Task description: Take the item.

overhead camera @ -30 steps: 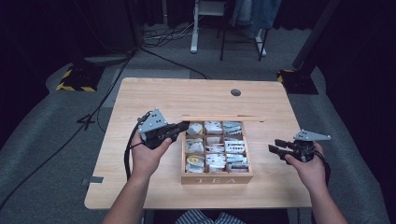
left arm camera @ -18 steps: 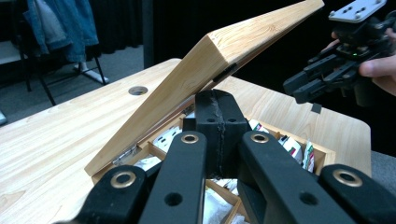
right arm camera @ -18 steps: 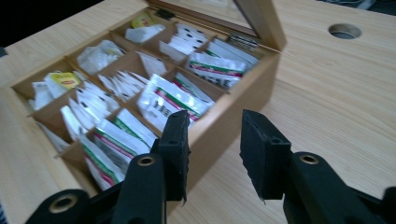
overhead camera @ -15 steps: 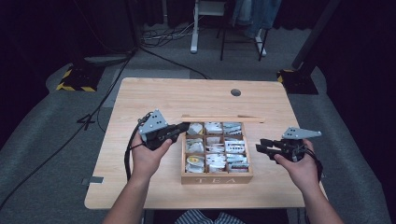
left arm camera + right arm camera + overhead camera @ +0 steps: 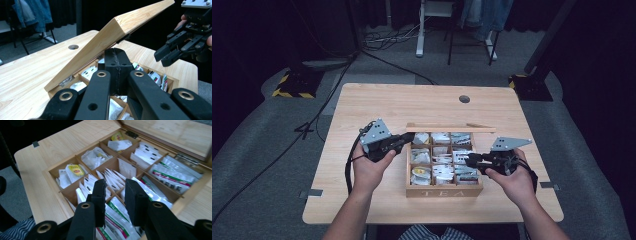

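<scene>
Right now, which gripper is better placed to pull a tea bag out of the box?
Right. The right gripper hangs open over the tea bags inside the box. The left gripper is shut at the box's left edge under the raised lid.

The black left tongs [image 5: 117, 65] are pressed together under the tilted light wooden lid [image 5: 110, 42]. The other black tongs [image 5: 172, 51] seem slightly apart, above the wooden box of tea bags [image 5: 160, 78].

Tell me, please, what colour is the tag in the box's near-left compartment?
Yellow tag, clearest in the right gripper view.
</scene>
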Motion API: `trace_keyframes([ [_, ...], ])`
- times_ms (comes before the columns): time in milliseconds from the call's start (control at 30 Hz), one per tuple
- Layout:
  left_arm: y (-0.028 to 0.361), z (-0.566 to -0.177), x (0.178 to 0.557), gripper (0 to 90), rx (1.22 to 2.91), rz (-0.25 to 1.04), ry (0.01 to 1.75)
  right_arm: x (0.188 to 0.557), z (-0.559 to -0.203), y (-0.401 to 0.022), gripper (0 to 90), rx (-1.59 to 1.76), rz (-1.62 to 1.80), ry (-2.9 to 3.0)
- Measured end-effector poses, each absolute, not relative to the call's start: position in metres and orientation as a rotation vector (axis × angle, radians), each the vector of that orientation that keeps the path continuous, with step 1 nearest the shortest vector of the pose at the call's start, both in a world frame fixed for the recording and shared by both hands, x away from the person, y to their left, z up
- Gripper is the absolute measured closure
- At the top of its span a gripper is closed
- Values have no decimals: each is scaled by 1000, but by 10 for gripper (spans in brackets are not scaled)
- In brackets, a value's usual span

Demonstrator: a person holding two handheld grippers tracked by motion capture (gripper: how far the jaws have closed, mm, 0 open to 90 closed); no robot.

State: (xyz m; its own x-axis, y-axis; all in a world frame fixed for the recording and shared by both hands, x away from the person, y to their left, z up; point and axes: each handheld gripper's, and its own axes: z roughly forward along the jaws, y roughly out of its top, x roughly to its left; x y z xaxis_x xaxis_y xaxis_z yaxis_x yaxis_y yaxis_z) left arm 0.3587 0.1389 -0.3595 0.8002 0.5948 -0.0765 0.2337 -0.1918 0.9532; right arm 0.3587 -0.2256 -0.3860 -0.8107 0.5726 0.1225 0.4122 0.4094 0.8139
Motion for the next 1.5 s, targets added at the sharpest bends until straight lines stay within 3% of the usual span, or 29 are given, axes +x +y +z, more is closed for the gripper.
trace_keyframes([
  [367, 139, -360, 360, 897, 1778, 364, 635, 358, -391, -197, 704, 825, 1367, 2554],
  [700, 138, -360, 359, 898, 1782, 364, 636, 358, -407, -173, 762, 782, 1310, 2661],
  [1267, 136, -360, 358, 897, 1787, 360, 633, 358, -431, -155, 769, 730, 1169, 2769],
  [1500, 136, -360, 358, 897, 1787, 359, 634, 357, -433, -151, 879, 688, 1110, 2792],
])
